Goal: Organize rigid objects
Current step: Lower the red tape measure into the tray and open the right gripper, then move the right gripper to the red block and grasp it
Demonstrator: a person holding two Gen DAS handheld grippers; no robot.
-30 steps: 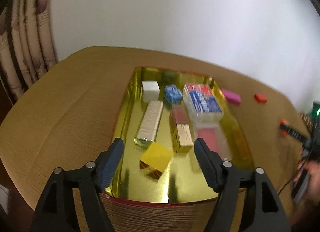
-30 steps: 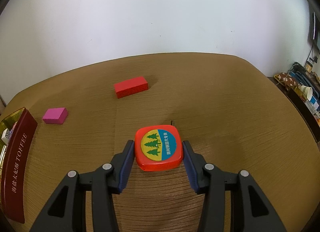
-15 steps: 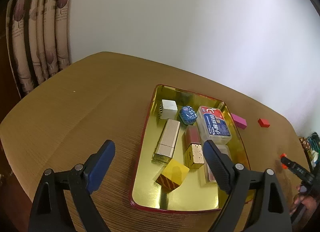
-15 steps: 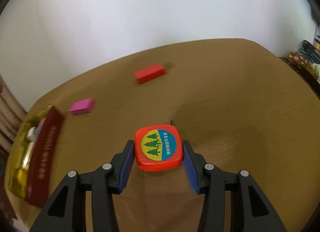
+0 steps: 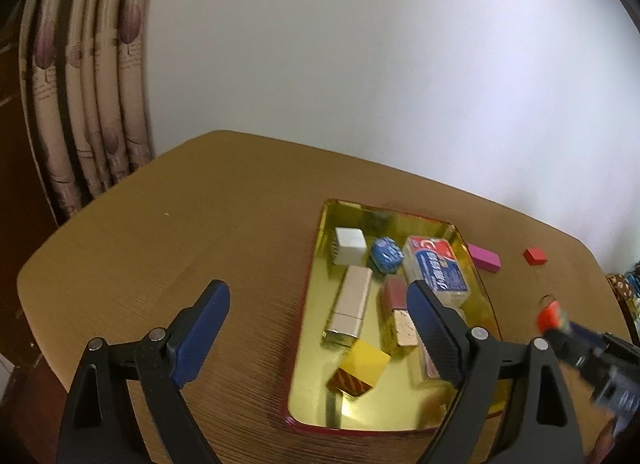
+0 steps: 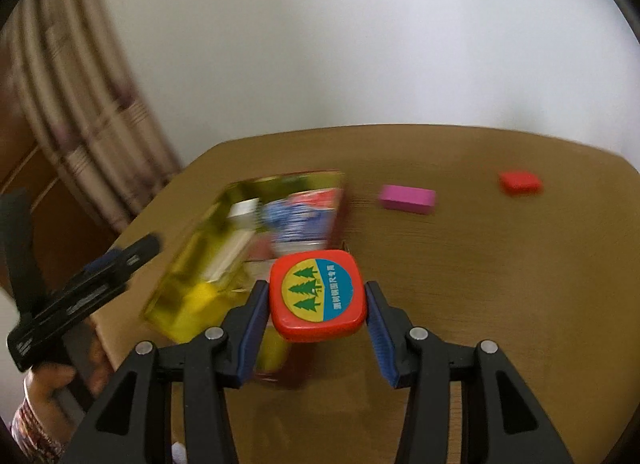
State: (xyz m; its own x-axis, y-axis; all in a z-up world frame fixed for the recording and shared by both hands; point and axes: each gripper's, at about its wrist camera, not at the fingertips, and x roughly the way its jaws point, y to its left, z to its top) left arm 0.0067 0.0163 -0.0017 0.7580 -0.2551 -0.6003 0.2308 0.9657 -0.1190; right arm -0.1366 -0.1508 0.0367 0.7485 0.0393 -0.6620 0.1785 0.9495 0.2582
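A gold tin tray [image 5: 316,316] with a red rim lies on the round wooden table and holds several small boxes, among them a yellow cube [image 5: 362,368] and a blue and red case [image 5: 436,268]. My left gripper [image 5: 320,328] is open and empty above the tray's near left edge. My right gripper [image 6: 316,316] is shut on a red tape measure [image 6: 318,296] with a tree sticker, held above the tray's near end [image 6: 176,304]. The right gripper also shows in the left wrist view [image 5: 560,324], blurred.
A pink block [image 5: 484,258] [image 6: 406,197] and a red block [image 5: 535,256] [image 6: 520,182] lie on the table beyond the tray's right side. A curtain [image 5: 80,103] hangs at the left. The white wall stands behind the table.
My right gripper has carried the tape measure left, from bare table to over the tray. My left gripper has drawn back and to the left, away from the tray.
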